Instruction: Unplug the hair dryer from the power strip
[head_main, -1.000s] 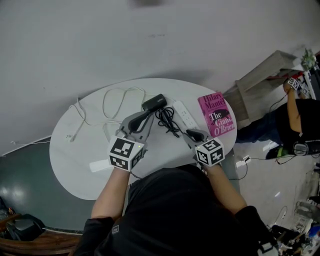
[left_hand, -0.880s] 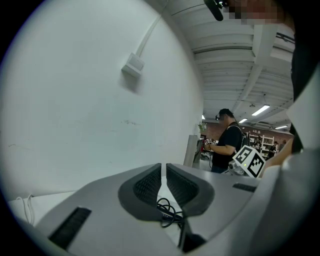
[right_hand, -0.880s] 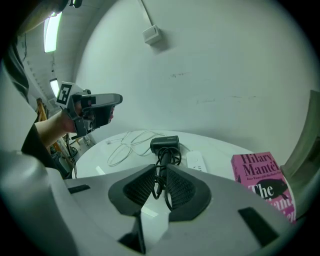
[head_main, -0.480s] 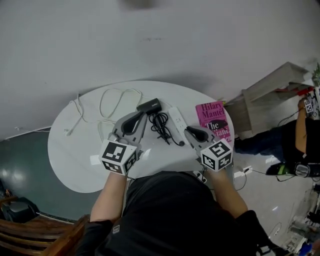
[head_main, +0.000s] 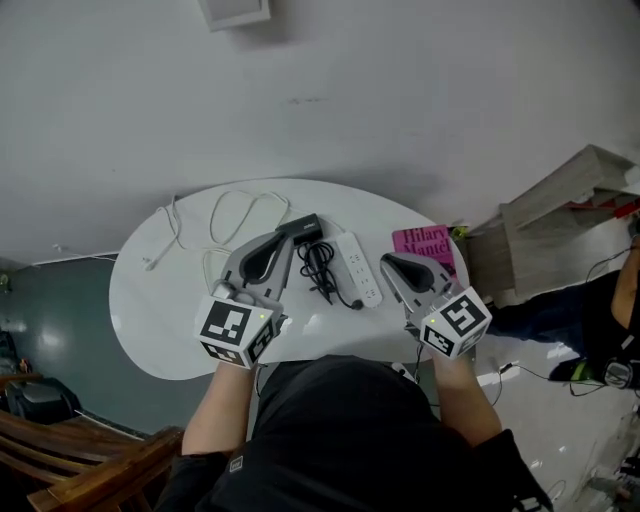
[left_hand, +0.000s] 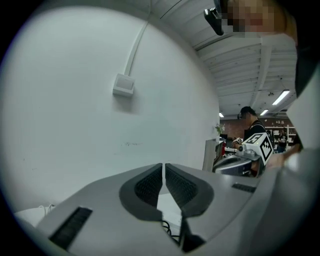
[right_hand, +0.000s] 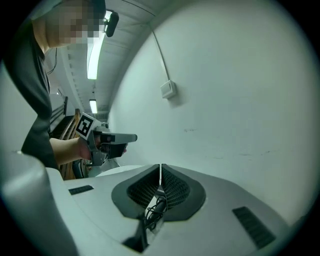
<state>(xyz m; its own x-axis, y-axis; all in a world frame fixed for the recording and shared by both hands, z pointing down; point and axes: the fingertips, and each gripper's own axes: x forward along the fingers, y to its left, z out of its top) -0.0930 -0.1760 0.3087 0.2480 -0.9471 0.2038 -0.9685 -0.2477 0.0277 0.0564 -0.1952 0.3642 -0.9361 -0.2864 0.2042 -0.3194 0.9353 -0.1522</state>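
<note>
On the white oval table (head_main: 160, 320) lies a white power strip (head_main: 358, 268). Just left of it sit the black hair dryer (head_main: 305, 230) and its coiled black cord (head_main: 322, 265). The cord's plug end (head_main: 355, 303) rests on the tabletop by the strip's near end. My left gripper (head_main: 287, 238) (left_hand: 164, 165) hovers over the dryer, pointing almost level at the wall. Its jaws are closing to a thin slit with nothing between them. My right gripper (head_main: 386, 262) (right_hand: 160, 166) hangs right of the strip, shut and empty.
A loose white cable (head_main: 215, 215) loops over the table's far left. A pink book (head_main: 425, 242) lies at the right edge. A white wall with a small box (left_hand: 123, 85) stands close behind. A wooden chair (head_main: 80, 465) is at lower left, a shelf (head_main: 560, 200) at right.
Both grippers have lifted off the table and tipped up toward level. The dryer, cord and strip stay on the table.
</note>
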